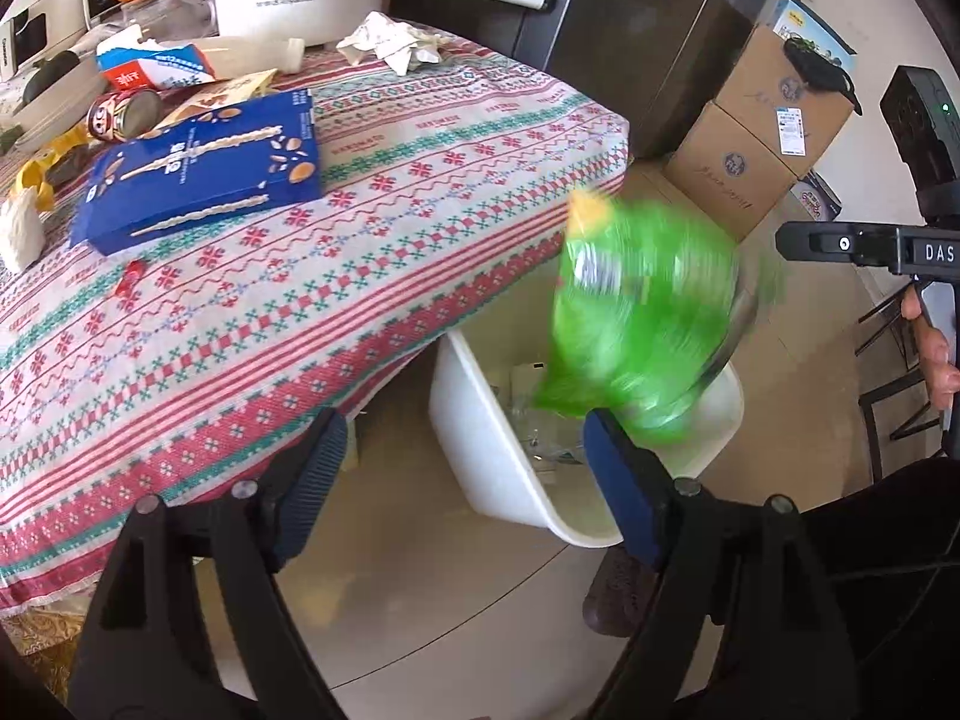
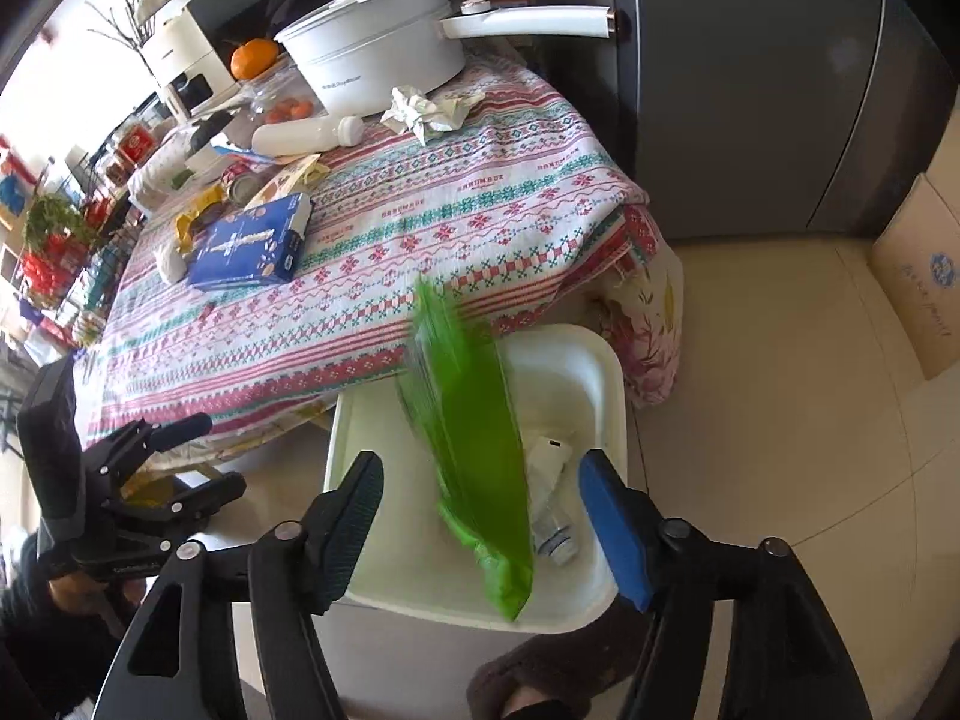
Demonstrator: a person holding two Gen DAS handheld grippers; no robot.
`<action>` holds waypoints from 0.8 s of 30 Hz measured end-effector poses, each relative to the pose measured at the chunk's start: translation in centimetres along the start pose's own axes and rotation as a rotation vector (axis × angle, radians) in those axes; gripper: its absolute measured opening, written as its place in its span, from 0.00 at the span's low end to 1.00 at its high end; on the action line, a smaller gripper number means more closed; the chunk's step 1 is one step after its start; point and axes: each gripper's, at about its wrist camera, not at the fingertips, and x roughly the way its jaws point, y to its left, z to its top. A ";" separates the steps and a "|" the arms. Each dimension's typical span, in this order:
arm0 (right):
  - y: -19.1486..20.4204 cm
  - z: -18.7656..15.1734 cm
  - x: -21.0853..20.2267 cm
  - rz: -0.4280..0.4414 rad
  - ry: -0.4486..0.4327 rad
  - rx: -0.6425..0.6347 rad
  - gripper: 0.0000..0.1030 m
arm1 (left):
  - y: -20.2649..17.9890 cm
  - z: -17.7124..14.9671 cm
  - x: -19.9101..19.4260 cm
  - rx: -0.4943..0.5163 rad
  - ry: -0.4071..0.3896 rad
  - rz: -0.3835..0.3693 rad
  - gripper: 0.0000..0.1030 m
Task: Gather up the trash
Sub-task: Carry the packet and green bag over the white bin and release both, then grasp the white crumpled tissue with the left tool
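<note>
Green bag [image 2: 474,450] blurred over white bin [image 2: 606,360], R claw [image 2: 483,531] & L claw [image 1: 462,480] both open

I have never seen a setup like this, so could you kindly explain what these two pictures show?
A person holds a two-finger gripper in each hand; each carries a fisheye camera looking along its fingers. One picture is from the left gripper, the other from the right gripper. Both are open and hold nothing. A blurred green bag is in the air over a white bin on the floor, which already holds a clear bottle. The table still carries a blue box, crumpled paper, a white bottle and a white pot.
</note>
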 end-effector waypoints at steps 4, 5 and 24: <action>0.2 0.3 0.1 -0.004 0.004 0.011 0.68 | 0.6 0.0 -0.2 -0.013 -0.003 0.010 0.79; 0.3 0.4 0.2 -0.004 0.008 0.013 0.68 | 0.7 0.0 -0.3 -0.017 -0.004 0.012 0.79; 6.8 5.5 1.3 -0.011 -0.036 -0.069 0.76 | 11.7 3.6 -4.2 -0.185 -0.047 0.197 0.80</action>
